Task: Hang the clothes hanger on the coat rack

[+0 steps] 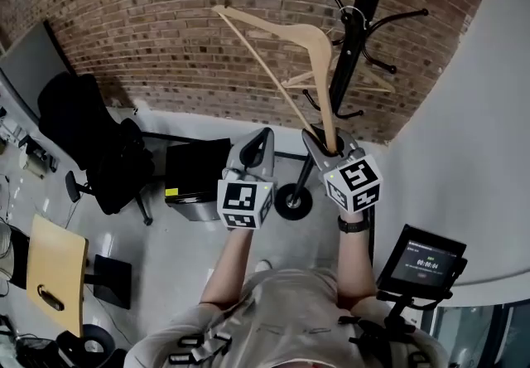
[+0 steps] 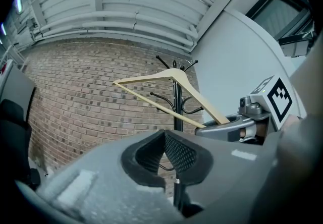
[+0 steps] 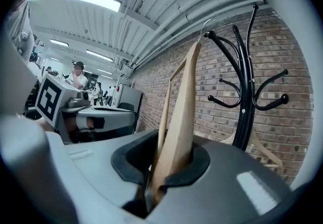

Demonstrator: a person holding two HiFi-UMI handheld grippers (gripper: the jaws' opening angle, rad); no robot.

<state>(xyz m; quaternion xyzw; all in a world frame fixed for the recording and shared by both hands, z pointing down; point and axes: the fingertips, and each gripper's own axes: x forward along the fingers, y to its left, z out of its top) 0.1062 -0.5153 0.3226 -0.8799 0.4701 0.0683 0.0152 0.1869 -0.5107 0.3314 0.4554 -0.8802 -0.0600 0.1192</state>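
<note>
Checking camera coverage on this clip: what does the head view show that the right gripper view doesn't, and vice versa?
Head view only: the base of the coat rack, the floor and a small screen. Right gripper view only: ceiling lights and people far across the room. Both: the right gripper shut on the wooden hanger, the coat rack, the brick wall.

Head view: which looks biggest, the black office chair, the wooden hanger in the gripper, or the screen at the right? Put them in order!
1. black office chair, the biggest dark shape.
2. wooden hanger, long but thin; nearer the camera, so it may look bigger than it is.
3. screen, smallest.
</note>
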